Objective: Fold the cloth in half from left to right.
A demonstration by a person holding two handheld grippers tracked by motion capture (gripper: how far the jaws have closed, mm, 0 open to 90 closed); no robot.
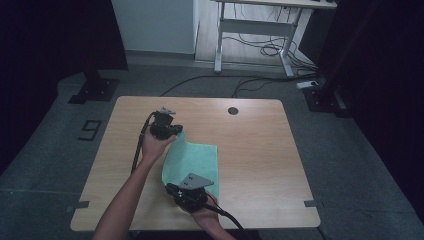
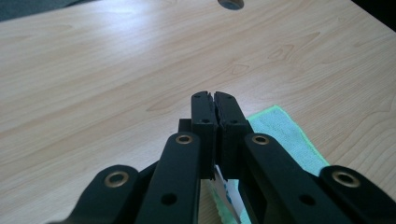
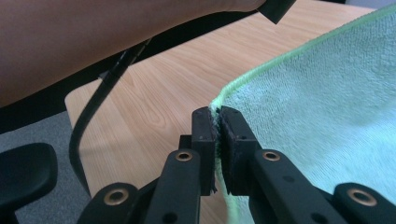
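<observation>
My left gripper point(image 1: 172, 131) and right gripper point(image 1: 186, 196) each pinch a corner of the green microfibre cloth point(image 1: 196, 159) — lifted along its left edge, remainder on the wooden table point(image 1: 260, 150) — fold begun, unfinished.

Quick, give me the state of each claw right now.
Left claw: closed on the far edge of the green cloth.
Right claw: closed on the cloth's near corner.

The left tongs point(image 2: 215, 100) pinch the green cloth point(image 2: 285, 135) above the wooden table point(image 2: 93, 79).
</observation>
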